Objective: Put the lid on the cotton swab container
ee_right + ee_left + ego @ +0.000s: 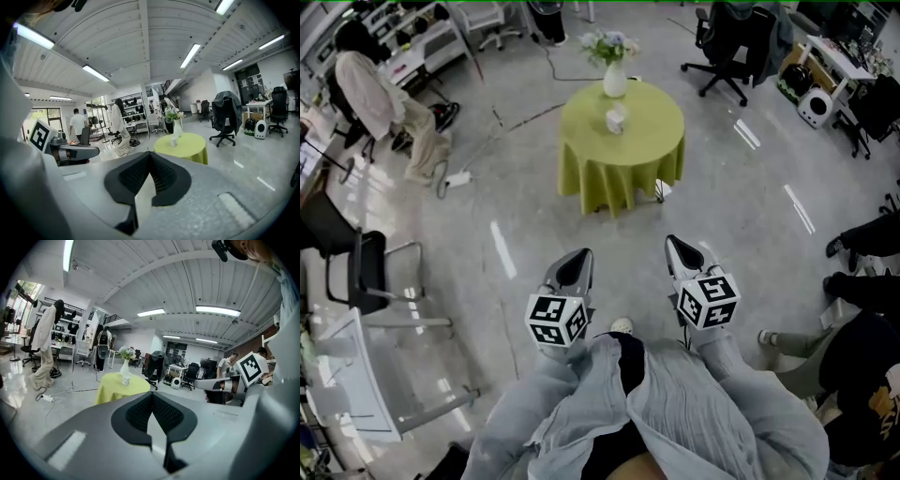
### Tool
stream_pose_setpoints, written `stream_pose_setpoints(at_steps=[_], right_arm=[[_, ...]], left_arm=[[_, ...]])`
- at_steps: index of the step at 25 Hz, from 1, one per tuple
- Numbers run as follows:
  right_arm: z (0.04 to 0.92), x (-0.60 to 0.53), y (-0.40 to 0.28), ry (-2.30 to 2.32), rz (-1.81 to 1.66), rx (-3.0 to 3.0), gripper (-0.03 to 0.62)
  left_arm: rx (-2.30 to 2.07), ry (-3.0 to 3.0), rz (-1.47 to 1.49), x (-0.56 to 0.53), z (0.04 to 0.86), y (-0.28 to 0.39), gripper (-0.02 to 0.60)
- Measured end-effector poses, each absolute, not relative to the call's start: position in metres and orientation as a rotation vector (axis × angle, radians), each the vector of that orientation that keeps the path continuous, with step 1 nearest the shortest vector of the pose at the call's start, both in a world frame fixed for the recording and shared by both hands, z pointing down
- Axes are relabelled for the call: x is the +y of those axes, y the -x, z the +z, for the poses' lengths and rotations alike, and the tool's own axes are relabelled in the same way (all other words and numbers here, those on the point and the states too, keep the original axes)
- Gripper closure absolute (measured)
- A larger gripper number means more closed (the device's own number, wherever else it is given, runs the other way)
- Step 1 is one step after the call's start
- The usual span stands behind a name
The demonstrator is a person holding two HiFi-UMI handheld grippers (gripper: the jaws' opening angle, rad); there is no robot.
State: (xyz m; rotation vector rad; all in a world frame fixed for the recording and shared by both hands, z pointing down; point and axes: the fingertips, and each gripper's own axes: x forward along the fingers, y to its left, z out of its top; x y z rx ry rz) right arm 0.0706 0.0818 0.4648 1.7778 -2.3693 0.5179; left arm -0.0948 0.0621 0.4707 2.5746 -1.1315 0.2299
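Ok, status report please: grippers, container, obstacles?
Shut, empty: left hand-held gripper, right hand-held gripper. Far ahead, container on table beside vase. No obstacle seen.

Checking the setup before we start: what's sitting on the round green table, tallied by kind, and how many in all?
Vase of flowers: 1
Small white container: 1
Total: 2

Left tongs (575, 269) and right tongs (680, 256) side by side, pointing forward, jaws together
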Motion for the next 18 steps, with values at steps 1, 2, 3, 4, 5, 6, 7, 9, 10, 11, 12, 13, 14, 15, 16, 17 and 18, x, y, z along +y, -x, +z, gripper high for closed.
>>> stream_pose_setpoints(at_steps=[1, 2, 3, 4, 5, 6, 7, 9, 10, 11, 12, 13, 14, 15, 16, 17, 18], right_arm=[[0.466, 0.078, -0.068, -1.774, 0.52, -2.363, 0.592], [0.467, 0.076, -0.066, -1.769, 0.522, -2.356, 0.592], [0.467, 0.074, -0.064, -1.761, 0.522, -2.35, 0.592], [0.467, 0.073, -0.061, -1.752, 0.523, -2.347, 0.592], [0.467, 0.073, -0.059, -1.742, 0.523, -2.346, 0.592], [0.467, 0.073, -0.056, -1.733, 0.524, -2.345, 0.592], [0.468, 0.074, -0.055, -1.725, 0.528, -2.343, 0.592], [0.471, 0.074, -0.052, -1.715, 0.544, -2.337, 0.592], [0.473, 0.074, -0.05, -1.709, 0.553, -2.336, 0.592], [0.475, 0.073, -0.048, -1.701, 0.559, -2.336, 0.592], [0.476, 0.072, -0.046, -1.694, 0.56, -2.338, 0.592], [0.478, 0.071, -0.044, -1.686, 0.559, -2.339, 0.592], [0.48, 0.07, -0.042, -1.679, 0.561, -2.339, 0.592], [0.482, 0.068, -0.041, -1.67, 0.566, -2.338, 0.592], [0.484, 0.065, -0.041, -1.661, 0.572, -2.337, 0.592], [0.485, 0.062, -0.041, -1.651, 0.575, -2.336, 0.592], [0.485, 0.059, -0.041, -1.642, 0.575, -2.335, 0.592]], left_arm=[[-1.134, -2.57, 0.228, 0.059, 0.471, 0.097, 0.563], [-1.136, -2.565, 0.227, 0.057, 0.471, 0.1, 0.563], [-1.139, -2.56, 0.227, 0.056, 0.471, 0.103, 0.563], [-1.143, -2.552, 0.228, 0.056, 0.472, 0.106, 0.563], [-1.148, -2.542, 0.23, 0.057, 0.474, 0.109, 0.563], [-1.152, -2.532, 0.232, 0.059, 0.476, 0.113, 0.563], [-1.154, -2.522, 0.234, 0.061, 0.478, 0.115, 0.563], [-1.154, -2.51, 0.243, 0.065, 0.483, 0.119, 0.563], [-1.154, -2.507, 0.249, 0.066, 0.485, 0.12, 0.563], [-1.156, -2.504, 0.254, 0.067, 0.487, 0.122, 0.563], [-1.16, -2.501, 0.258, 0.066, 0.489, 0.124, 0.563], [-1.165, -2.497, 0.258, 0.065, 0.491, 0.126, 0.563], [-1.172, -2.49, 0.257, 0.063, 0.494, 0.129, 0.563], [-1.181, -2.48, 0.255, 0.06, 0.496, 0.131, 0.563], [-1.19, -2.469, 0.253, 0.057, 0.498, 0.133, 0.563], [-1.198, -2.46, 0.249, 0.054, 0.499, 0.135, 0.563], [-1.205, -2.454, 0.244, 0.05, 0.498, 0.135, 0.563]])
